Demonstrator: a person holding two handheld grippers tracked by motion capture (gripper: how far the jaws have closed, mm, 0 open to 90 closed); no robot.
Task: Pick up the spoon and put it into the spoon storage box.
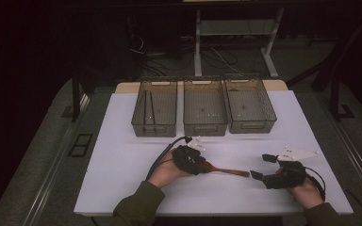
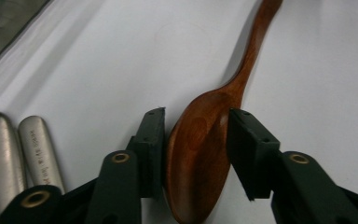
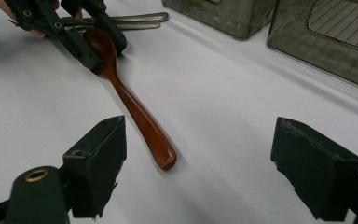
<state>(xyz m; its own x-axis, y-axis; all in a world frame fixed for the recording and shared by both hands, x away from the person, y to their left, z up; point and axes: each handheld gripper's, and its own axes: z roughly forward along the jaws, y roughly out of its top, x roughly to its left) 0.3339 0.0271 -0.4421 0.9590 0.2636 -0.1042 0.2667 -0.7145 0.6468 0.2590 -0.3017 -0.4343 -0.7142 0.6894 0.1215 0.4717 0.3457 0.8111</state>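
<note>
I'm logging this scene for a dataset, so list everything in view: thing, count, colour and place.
wooden spoon: one, reddish brown, lying on the table near its front edge, bowl between the left gripper's jaws, handle pointing toward the right gripper
metal utensil handles: two, silver, side by side on the table beside the spoon's bowl
bins: three, translucent grey, in a row at the far side of the table
table: one, white top
left gripper: one, black, pads pressed on both edges of the spoon's bowl
right gripper: one, black, jaws wide open, just past the handle's tip, holding nothing
sleeves: two, olive green, at the front edge
</note>
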